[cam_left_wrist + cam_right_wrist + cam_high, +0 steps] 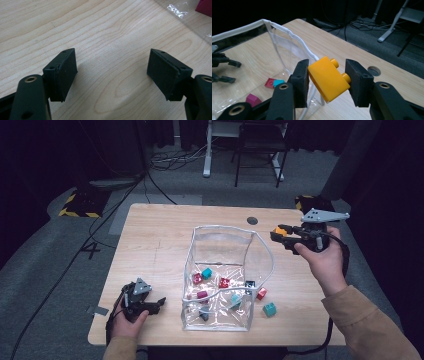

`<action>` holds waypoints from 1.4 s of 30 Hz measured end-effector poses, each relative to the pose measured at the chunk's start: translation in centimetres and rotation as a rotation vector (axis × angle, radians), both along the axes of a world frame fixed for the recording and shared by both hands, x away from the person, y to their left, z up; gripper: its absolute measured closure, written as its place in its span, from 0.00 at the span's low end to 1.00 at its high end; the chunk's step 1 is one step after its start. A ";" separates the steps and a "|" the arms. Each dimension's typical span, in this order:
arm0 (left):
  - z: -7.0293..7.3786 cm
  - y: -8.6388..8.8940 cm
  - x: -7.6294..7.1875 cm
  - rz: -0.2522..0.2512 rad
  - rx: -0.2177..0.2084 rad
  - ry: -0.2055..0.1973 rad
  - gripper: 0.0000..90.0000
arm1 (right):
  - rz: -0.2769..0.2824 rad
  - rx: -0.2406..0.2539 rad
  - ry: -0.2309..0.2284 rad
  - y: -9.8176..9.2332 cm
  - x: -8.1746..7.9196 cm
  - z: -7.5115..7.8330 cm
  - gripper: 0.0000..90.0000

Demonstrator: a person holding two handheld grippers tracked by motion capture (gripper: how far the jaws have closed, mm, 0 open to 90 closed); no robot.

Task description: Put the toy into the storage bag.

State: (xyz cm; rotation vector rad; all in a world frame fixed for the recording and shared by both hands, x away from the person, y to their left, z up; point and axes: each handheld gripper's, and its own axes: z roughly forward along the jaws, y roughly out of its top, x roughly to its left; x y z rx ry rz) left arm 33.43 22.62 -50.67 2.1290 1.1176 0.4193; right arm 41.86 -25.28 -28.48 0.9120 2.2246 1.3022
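Above table (150,245), right gripper (278,234) hangs level, clamping yellow brick (328,78).

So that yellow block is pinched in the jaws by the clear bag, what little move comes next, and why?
Probably carry it sideways over the bag's open top. The right gripper is shut on the yellow block, held up beside the bag's white rim, not yet over the opening. Other blocks already lie inside the bag, so this one likely joins them. The left gripper rests open on the table.

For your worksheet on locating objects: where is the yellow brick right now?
The yellow brick sits clamped in the right gripper, held above the table's right side beside the clear bag.
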 end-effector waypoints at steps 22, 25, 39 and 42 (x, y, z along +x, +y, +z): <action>0.0 0.0 0.0 0.000 0.000 0.000 0.27 | 0.162 -0.006 0.010 7.5 -0.5 1.3 0.62; 0.0 0.0 0.0 0.000 0.000 0.000 0.27 | 0.179 -0.002 0.013 8.3 -0.6 1.3 0.62; 0.0 0.0 0.0 -0.001 0.002 0.000 0.27 | 0.252 -0.023 0.029 12.2 -1.0 1.0 0.62; 0.0 0.0 0.0 -0.001 0.002 0.000 0.27 | 0.269 -0.018 0.040 13.1 -1.1 0.6 0.62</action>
